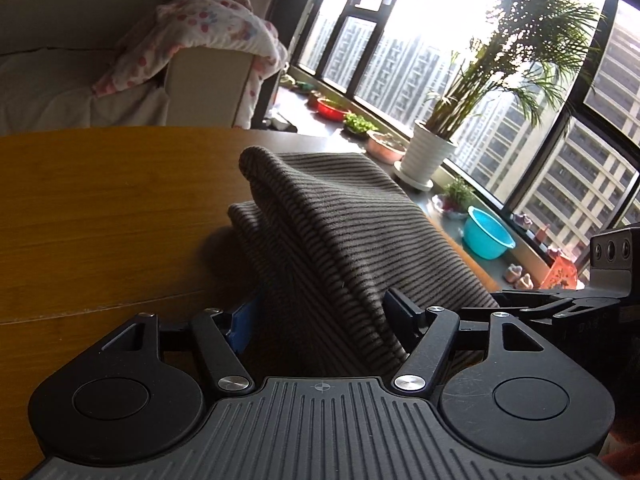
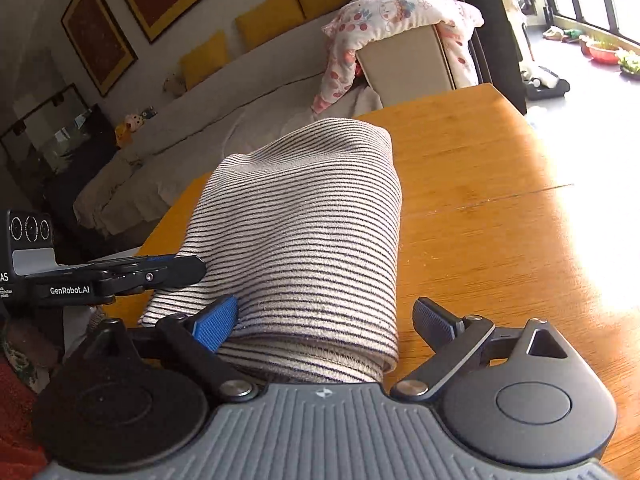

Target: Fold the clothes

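A folded striped grey garment (image 1: 320,232) lies on the wooden table (image 1: 100,208). In the left wrist view my left gripper (image 1: 320,320) is open, with the near edge of the cloth lying between its spread fingers. In the right wrist view the same garment (image 2: 304,232) lies folded lengthwise. My right gripper (image 2: 324,320) is open too, its blue-padded fingers (image 2: 216,322) spread on either side of the near folded end. The left gripper (image 2: 120,276) shows at the left edge of the right wrist view, and the right gripper (image 1: 560,304) at the right edge of the left wrist view.
A sofa (image 2: 240,92) with a spotted pink blanket (image 2: 384,12) stands beyond the table (image 2: 500,200). A window sill holds a potted palm (image 1: 428,152), a blue basin (image 1: 486,238) and small pots. The table's far edge is close behind the garment.
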`<state>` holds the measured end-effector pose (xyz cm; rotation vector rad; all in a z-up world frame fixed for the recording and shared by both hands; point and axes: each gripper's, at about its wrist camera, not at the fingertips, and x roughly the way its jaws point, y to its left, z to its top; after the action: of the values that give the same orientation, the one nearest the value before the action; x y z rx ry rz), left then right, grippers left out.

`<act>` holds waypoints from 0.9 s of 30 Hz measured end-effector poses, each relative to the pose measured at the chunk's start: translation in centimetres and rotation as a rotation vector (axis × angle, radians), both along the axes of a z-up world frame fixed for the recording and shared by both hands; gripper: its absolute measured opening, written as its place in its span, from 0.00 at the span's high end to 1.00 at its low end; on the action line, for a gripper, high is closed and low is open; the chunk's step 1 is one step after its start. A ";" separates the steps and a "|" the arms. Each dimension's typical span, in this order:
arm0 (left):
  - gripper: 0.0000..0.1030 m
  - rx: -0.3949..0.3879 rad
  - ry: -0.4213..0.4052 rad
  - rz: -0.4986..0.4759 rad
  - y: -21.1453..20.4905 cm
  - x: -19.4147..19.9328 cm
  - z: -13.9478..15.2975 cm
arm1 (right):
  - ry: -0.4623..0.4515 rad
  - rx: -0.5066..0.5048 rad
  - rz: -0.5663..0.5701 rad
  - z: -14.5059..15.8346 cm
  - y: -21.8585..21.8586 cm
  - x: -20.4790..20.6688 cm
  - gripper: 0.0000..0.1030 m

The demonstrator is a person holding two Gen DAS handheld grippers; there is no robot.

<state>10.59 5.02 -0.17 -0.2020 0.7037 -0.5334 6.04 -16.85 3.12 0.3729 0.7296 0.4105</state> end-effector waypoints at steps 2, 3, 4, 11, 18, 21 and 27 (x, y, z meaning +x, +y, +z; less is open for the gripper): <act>0.28 0.011 -0.005 0.011 0.1 0.0 0.1 | -0.047 -0.003 0.005 1.1 0.5 -0.7 0.30; 0.28 0.017 -0.008 0.018 0.2 0.0 0.2 | -0.084 -0.007 0.018 1.9 0.7 -1.2 0.33; 0.28 0.020 -0.009 0.023 0.3 0.1 0.2 | -0.108 -0.001 0.034 2.5 0.8 -1.5 0.36; 0.27 -0.011 0.004 0.005 0.3 0.1 -0.3 | -0.067 -0.135 0.005 1.0 0.9 -2.0 0.38; 0.28 -0.071 0.052 0.008 0.6 -0.1 -0.2 | -0.168 -0.302 0.008 1.5 2.2 -3.8 0.23; 0.31 -0.134 0.084 -0.040 0.3 -1.0 0.1 | -0.174 -0.308 -0.003 1.4 2.0 -3.6 0.19; 0.47 -0.153 -0.012 -0.105 -1.1 -3.2 2.1 | -0.166 -0.300 -0.024 1.2 1.5 -3.4 0.16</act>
<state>7.43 3.91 1.96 -0.3058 0.6649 -0.6896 2.66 -15.37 4.29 0.0638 0.6122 0.3001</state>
